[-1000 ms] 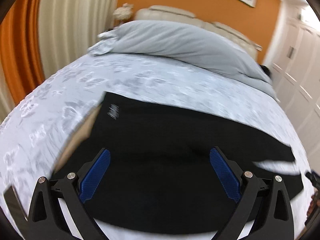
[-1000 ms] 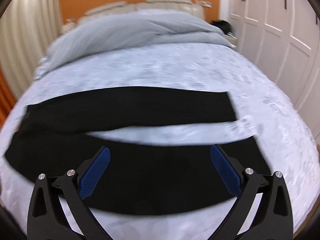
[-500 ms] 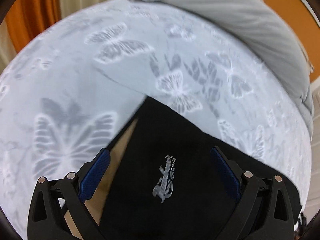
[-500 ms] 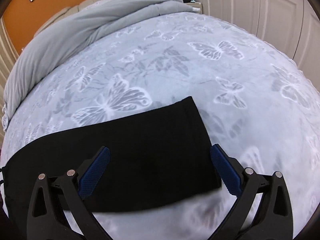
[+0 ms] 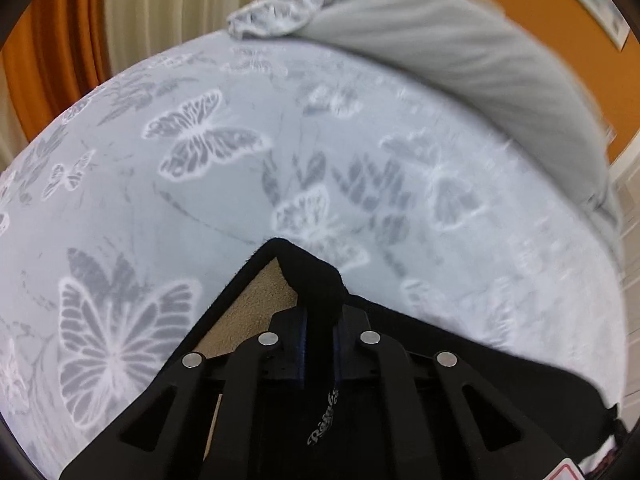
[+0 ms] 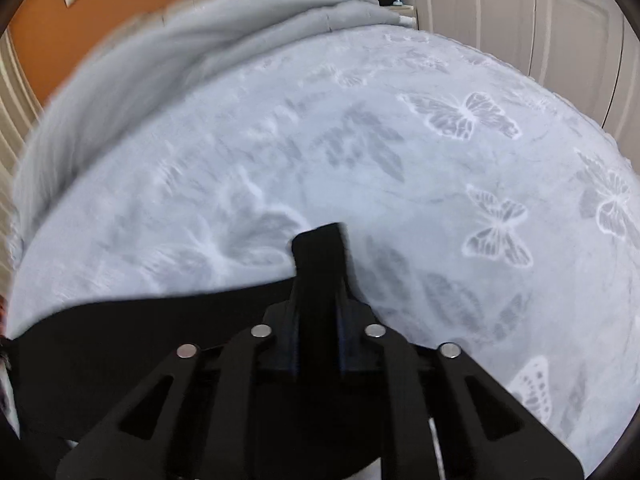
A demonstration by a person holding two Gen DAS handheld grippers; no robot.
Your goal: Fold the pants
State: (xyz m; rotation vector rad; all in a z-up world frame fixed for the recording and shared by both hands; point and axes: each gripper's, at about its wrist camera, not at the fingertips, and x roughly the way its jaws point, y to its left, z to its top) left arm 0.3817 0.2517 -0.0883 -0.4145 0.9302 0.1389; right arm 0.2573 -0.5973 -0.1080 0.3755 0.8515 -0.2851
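Black pants (image 5: pixel 500 400) lie on the butterfly-print bedspread (image 5: pixel 180 216). My left gripper (image 5: pixel 319 312) is shut on the waistband corner (image 5: pixel 314 276), which bunches up out of the pads. Beside it shows the tan inner lining (image 5: pixel 248 312), and a silver logo (image 5: pixel 322 420) sits on the cloth below the jaws. In the right wrist view, my right gripper (image 6: pixel 318 320) is closing on the leg hem (image 6: pixel 320 256), a black fold pinched between its pads. The rest of the leg (image 6: pixel 120 344) trails off to the left.
A grey duvet (image 5: pixel 460 60) is heaped along the far side of the bed, seen again in the right wrist view (image 6: pixel 160 80). Cream and orange curtains (image 5: pixel 120 20) hang at the left. White wardrobe doors (image 6: pixel 520 12) stand to the right.
Both grippers stood open a moment ago; now both have shut on the pants, the left on the waistband corner and the right on the leg hem, and the cloth bunches up.
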